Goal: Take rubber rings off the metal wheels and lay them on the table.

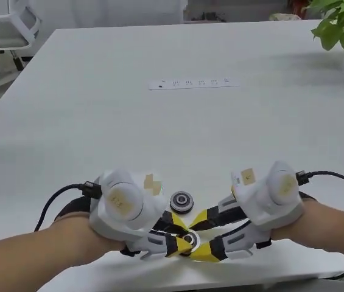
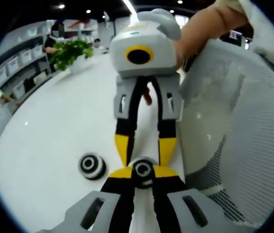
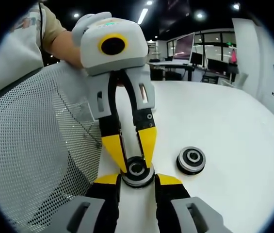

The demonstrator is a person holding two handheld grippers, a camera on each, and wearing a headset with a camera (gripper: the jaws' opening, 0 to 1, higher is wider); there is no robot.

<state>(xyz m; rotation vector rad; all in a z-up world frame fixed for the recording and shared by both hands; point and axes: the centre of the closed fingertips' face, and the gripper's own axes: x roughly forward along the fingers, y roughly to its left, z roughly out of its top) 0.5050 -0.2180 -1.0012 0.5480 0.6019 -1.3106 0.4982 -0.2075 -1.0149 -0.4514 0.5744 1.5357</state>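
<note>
Gripped wheel: small silver metal wheel with a black rubber ring (image 1: 189,239), at the near edge of the white table (image 1: 159,134), pinched between both my grippers. The ring looks still on.
Left gripper: white-bodied left gripper (image 2: 142,175) with black-and-yellow jaws, narrowed right down and clamped on the wheel's sides.
Right gripper: matching right gripper (image 3: 137,178), coming in from the opposite side, jaws also narrow, tips on the same wheel. I can't tell whether it bites rubber or metal.
Second wheel: another small black-ringed metal wheel (image 1: 181,201), flat on the table just beyond the gripped one, apart from both grippers, ring on.
Progress, my read: first peel is only starting, since both rings are still seated.
Risk, drop: the wheel is close to the table edge. If one grip slips as I pull, it could fall toward the grey mesh chair (image 2: 233,145).
Risk, crowding: four tips share one small part. They may clash, or both may clamp metal, so the ring stretches and snaps back.
Risk, knock: a jerk on release could hit the second wheel and send it rolling.
Farther out: white strip with dark marks (image 1: 194,83) mid-table and a green leafy plant (image 1: 342,24) at the far corner, both well apart.
</note>
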